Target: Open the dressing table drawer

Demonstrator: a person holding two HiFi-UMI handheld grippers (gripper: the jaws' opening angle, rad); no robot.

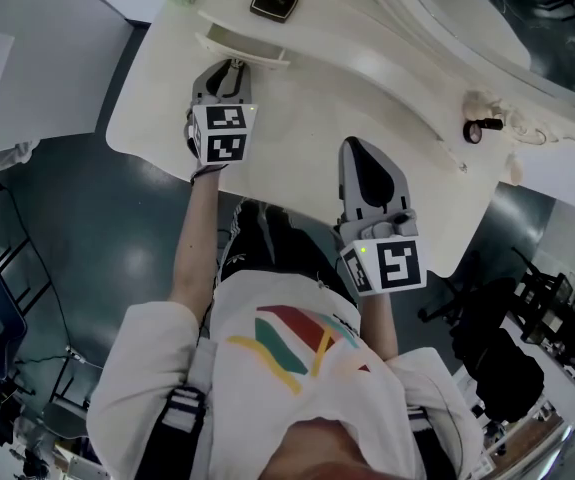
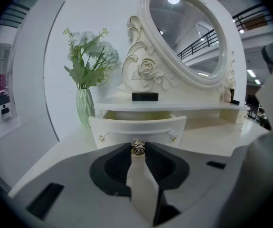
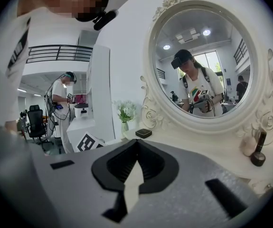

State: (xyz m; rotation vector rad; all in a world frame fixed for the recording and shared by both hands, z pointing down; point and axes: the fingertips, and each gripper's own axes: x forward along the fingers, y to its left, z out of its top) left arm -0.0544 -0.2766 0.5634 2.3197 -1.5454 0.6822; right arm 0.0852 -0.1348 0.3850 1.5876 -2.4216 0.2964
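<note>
The cream drawer point(image 2: 136, 129) of the dressing table point(image 1: 297, 118) stands pulled partway out, and its hollow shows behind the curved front. My left gripper point(image 2: 137, 149) is shut on the small gold knob point(image 2: 137, 147) at the middle of that front. In the head view the left gripper point(image 1: 229, 70) reaches to the drawer point(image 1: 242, 48) at the table's far left. My right gripper point(image 1: 360, 148) hovers over the tabletop nearer the person, with its jaws shut and nothing between them. The right gripper point(image 3: 137, 141) points toward the oval mirror point(image 3: 205, 65).
A flat black box point(image 1: 274, 1) lies on the shelf above the drawer. A green vase of flowers point(image 2: 84, 106) stands to the drawer's left. A small dark bottle point(image 1: 482, 126) sits at the table's right, by the mirror's foot. Office chairs stand on the dark floor around.
</note>
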